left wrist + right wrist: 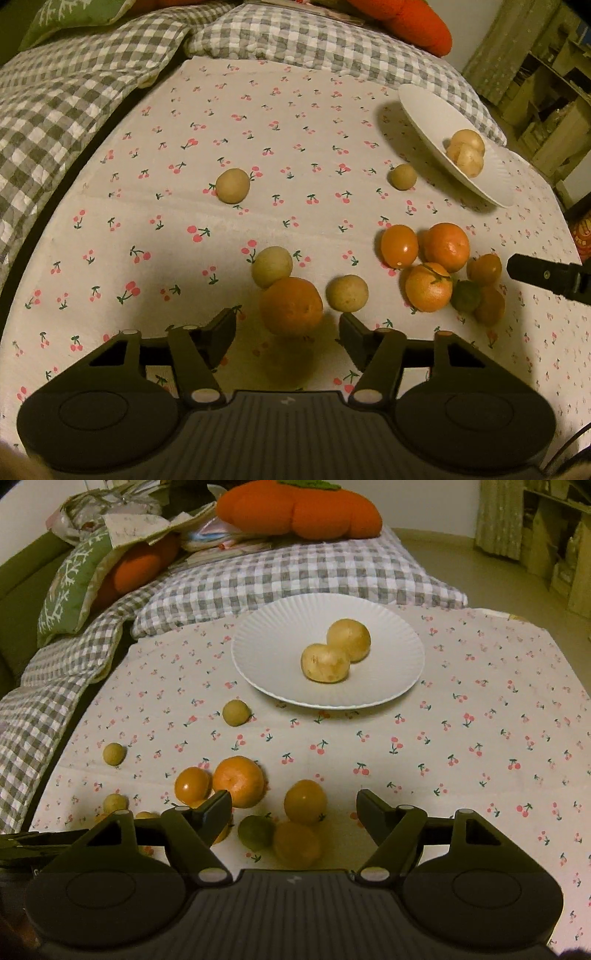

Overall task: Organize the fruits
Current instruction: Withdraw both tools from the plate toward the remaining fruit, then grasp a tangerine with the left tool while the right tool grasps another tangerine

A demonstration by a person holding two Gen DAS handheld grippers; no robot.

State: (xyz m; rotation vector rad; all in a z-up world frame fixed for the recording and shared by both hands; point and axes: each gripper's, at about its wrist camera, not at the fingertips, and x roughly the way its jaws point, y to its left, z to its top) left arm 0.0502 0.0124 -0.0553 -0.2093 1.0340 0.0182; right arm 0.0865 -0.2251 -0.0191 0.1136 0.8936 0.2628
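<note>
A cotton cloth (pixel 443 720) printed with small red cherries covers the flat surface, with a puckered grey-and-white gingham quilt (pixel 295 576) beyond it. On the cloth sits a round white plate (pixel 266 657) with a finely ribbed rim, holding two smooth, tan, round fruits (pixel 325 662) that touch each other.

The left gripper (pixel 288 328), of matte black plastic, hangs with its jaws spread on either side of a dimpled orange (pixel 291 306); the pads stand apart from the peel and do not press it. A pale, round fruit (pixel 272 266) touches the orange at its far side, and another (pixel 347 297) lies just beside it to the right.

The right gripper (pixel 293 805) also has its jaws spread, with nothing pinched. Between and just under its fingers lie a glossy, smooth orange fruit (pixel 305 801), a second, duller one (pixel 297 843) and a small green fruit (pixel 256 832), clustered and touching. Left of them are a pitted mandarin (pixel 238 781) and a shiny orange fruit (pixel 192 784), side by side. Two small tan balls (pixel 236 712) lie apart on the cloth nearer the quilt.

A plump orange plush cushion (pixel 299 509) rests on the quilt.
</note>
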